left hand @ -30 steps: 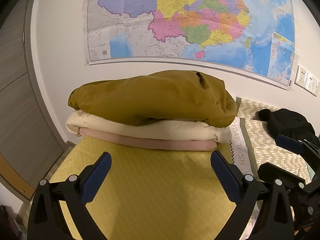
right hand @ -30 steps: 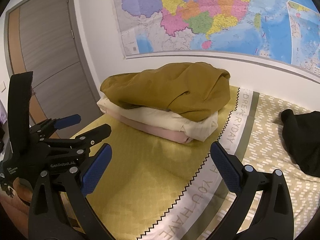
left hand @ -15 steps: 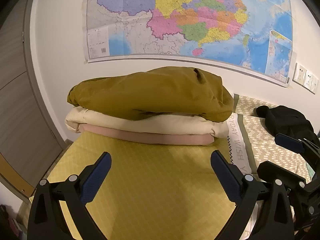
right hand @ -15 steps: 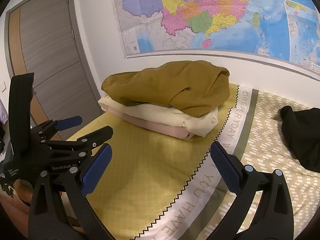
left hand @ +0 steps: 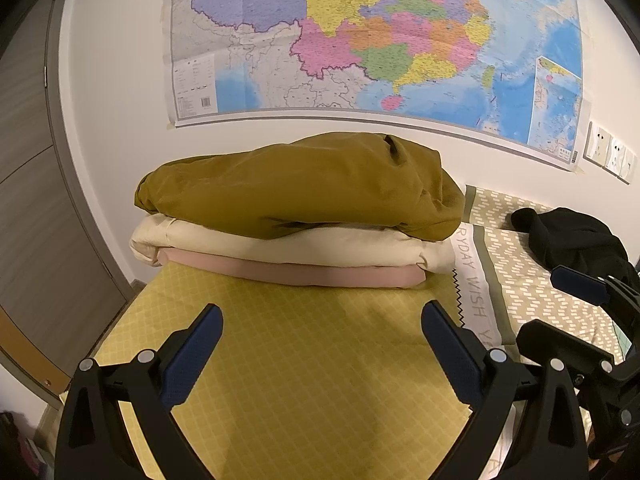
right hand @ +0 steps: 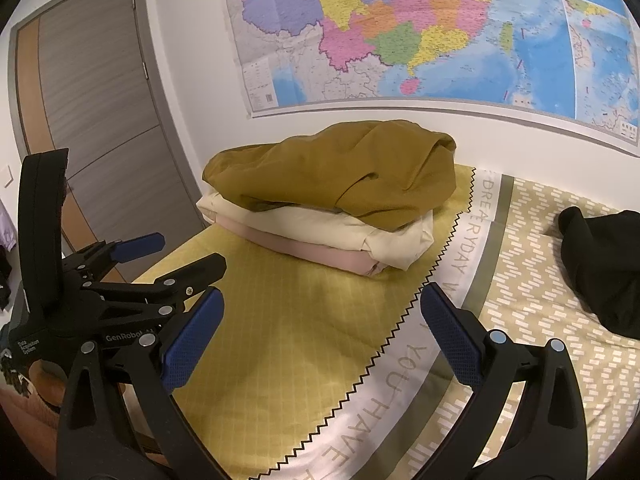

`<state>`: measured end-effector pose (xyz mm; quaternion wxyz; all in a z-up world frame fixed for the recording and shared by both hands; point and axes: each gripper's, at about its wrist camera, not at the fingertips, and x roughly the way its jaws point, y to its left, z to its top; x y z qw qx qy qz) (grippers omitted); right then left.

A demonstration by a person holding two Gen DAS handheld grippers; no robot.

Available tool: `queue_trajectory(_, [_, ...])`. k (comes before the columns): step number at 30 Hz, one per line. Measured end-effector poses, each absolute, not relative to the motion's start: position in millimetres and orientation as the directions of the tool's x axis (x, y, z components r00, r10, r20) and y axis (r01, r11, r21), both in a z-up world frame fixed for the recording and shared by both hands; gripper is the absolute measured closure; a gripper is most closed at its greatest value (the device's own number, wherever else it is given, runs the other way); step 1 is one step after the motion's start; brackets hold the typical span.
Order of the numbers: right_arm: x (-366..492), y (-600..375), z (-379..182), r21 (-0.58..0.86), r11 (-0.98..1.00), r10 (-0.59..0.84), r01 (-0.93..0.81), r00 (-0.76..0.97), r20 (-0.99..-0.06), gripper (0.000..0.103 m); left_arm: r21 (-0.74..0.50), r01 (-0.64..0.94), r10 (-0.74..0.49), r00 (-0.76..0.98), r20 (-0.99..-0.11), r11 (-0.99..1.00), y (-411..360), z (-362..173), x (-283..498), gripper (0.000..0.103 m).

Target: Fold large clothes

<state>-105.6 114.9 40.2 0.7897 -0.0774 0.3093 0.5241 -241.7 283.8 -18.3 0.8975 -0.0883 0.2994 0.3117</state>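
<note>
A stack of three folded clothes lies on the bed against the wall: an olive-brown garment [left hand: 304, 184] on top, a cream one [left hand: 296, 246] under it, a pink one [left hand: 312, 272] at the bottom. The stack also shows in the right wrist view [right hand: 340, 176]. A crumpled black garment [left hand: 572, 236] lies to the right, also in the right wrist view [right hand: 600, 264]. My left gripper [left hand: 322, 336] is open and empty, short of the stack. My right gripper [right hand: 322, 332] is open and empty, beside the left one [right hand: 160, 260].
The bed carries a yellow checked cover [left hand: 312, 360] with a lettered white stripe [right hand: 400, 380] and a patterned part [right hand: 540, 320] to the right. A map [left hand: 360, 40] hangs on the white wall. A grey door [right hand: 100, 120] stands at the left. Wall sockets [left hand: 608, 152] are at the right.
Both grippers have drawn back a little from the stack and tilted slightly. The clothes have not moved. Both grippers stay open.
</note>
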Motion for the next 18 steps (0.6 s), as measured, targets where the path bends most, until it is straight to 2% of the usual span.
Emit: queue_trajectory(18, [-105.7, 115.1, 37.7, 0.209, 0.440, 0.777, -0.873, 0.254, -0.575, 0.006, 0.025, -0.609, 0.499, 0.626, -0.599, 0.793, 283.5, -20.9, -240.6, 0.007])
